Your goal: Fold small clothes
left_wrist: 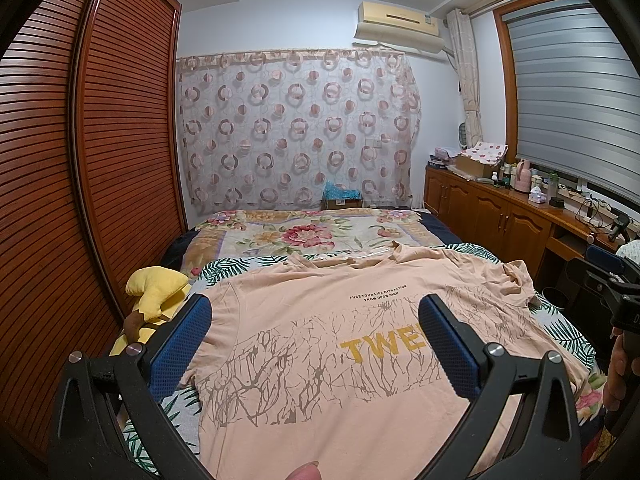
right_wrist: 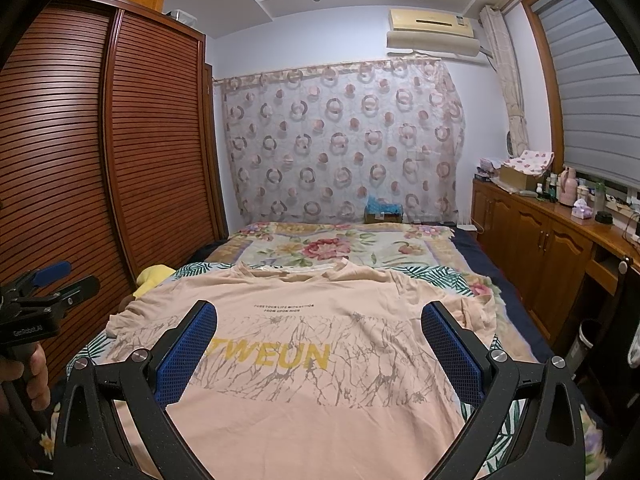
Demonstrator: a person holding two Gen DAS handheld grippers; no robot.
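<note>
A peach T-shirt with yellow letters and a grey branch print lies spread flat, front up, on the bed, collar at the far end. It also shows in the right wrist view. My left gripper is open and empty, held above the shirt's left half. My right gripper is open and empty, held above the shirt's right half. The shirt's right sleeve is bunched up. Each gripper shows at the edge of the other's view.
The bed has a floral sheet. A yellow plush toy lies at its left edge, beside a slatted wooden wardrobe. A wooden cabinet with clutter runs along the right. A bin stands by the bed.
</note>
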